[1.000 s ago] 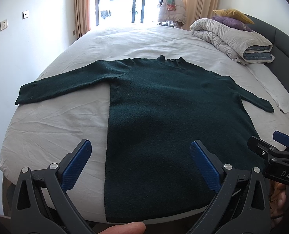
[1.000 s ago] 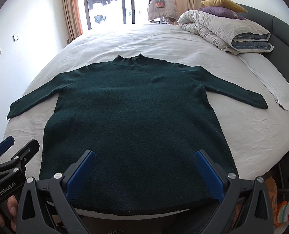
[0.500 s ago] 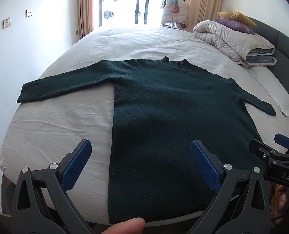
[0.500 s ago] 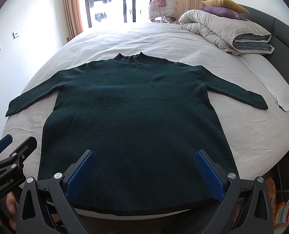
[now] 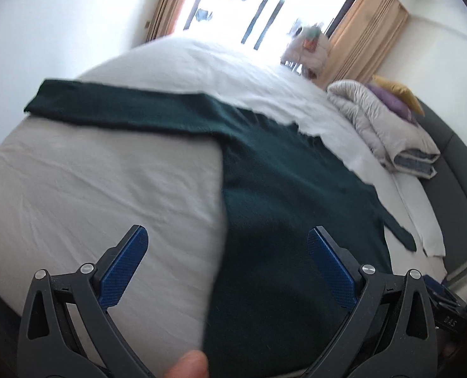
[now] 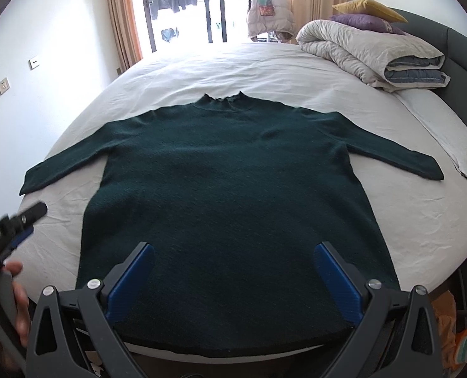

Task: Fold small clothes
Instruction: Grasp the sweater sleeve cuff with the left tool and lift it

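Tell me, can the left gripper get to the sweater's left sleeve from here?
Probably yes: the left gripper is open and the left sleeve lies flat on bare sheet ahead, nothing between.

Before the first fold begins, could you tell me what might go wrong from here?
The dark green sweater has its hem at the bed's near edge, so a careless pull could drag it off. Its knit looks thick; the open left gripper may pinch the white sheet along with it. The open right gripper hovers over the hem, holding nothing, so one-sided lifting could skew the fold.
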`<act>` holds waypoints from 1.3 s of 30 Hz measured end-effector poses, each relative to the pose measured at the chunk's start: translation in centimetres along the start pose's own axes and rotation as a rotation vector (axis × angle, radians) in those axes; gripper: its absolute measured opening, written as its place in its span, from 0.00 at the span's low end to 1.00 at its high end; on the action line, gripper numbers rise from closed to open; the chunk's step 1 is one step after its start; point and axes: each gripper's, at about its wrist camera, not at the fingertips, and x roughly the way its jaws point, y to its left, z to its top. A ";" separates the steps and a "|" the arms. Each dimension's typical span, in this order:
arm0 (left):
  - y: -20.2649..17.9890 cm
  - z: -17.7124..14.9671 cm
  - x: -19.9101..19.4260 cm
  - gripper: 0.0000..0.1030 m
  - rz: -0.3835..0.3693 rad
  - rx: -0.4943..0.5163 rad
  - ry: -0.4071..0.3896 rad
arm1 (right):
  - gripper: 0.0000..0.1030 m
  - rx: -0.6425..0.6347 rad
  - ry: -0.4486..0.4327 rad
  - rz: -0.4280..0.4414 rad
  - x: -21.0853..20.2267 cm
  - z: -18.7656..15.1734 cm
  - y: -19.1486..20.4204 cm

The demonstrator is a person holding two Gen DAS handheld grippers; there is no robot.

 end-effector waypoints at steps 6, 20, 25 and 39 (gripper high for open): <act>6.0 3.4 1.4 1.00 -0.101 -0.100 0.008 | 1.00 -0.031 -0.005 0.035 0.4 0.5 1.9; 29.3 8.6 3.1 0.86 -0.196 -0.815 -0.278 | 1.00 -0.088 0.064 0.035 3.2 1.3 6.0; 32.3 9.2 6.1 0.47 -0.177 -0.921 -0.246 | 1.00 -0.119 0.085 0.035 4.3 1.3 7.6; 31.9 9.6 9.9 0.47 -0.118 -1.069 -0.297 | 1.00 -0.103 0.115 0.057 5.9 1.2 8.1</act>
